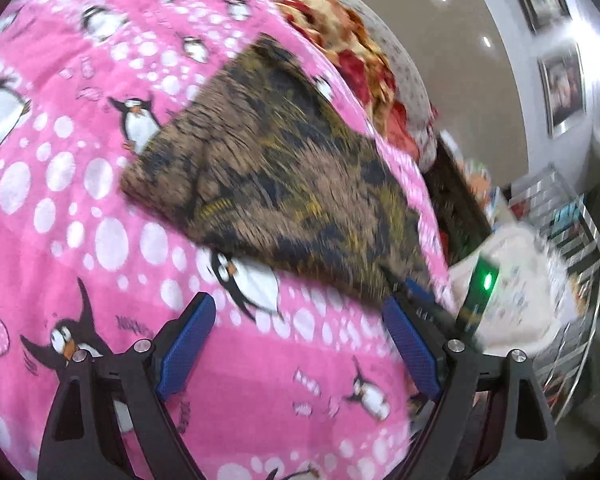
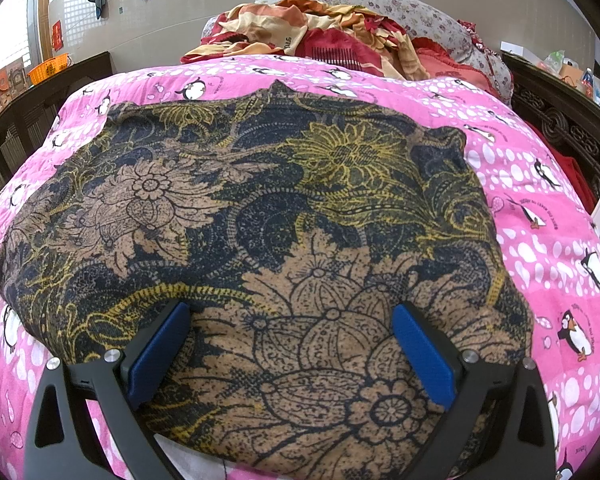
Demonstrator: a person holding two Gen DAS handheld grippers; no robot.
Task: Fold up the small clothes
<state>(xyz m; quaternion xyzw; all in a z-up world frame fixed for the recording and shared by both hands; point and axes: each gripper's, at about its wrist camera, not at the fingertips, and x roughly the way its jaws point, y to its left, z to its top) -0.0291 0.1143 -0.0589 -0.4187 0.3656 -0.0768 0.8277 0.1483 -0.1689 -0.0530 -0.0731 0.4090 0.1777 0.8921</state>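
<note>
A brown, navy and yellow floral-print garment (image 2: 268, 216) lies spread flat on a pink penguin-print bedcover (image 2: 548, 240). My right gripper (image 2: 292, 320) is open, its blue pads (image 2: 424, 360) apart just above the garment's near part, holding nothing. In the left wrist view the same garment (image 1: 268, 176) lies ahead and to the right on the bedcover (image 1: 60, 200). My left gripper (image 1: 300, 316) is open and empty over the pink cover, its right pad (image 1: 410, 348) near the garment's near corner. The left view is motion-blurred.
A heap of red and cream clothes (image 2: 320, 36) and a floral pillow (image 2: 400, 8) lie at the bed's far end. A dark carved bed frame (image 2: 556, 120) runs along the right. The other gripper's body with a green light (image 1: 486, 280) shows at the right.
</note>
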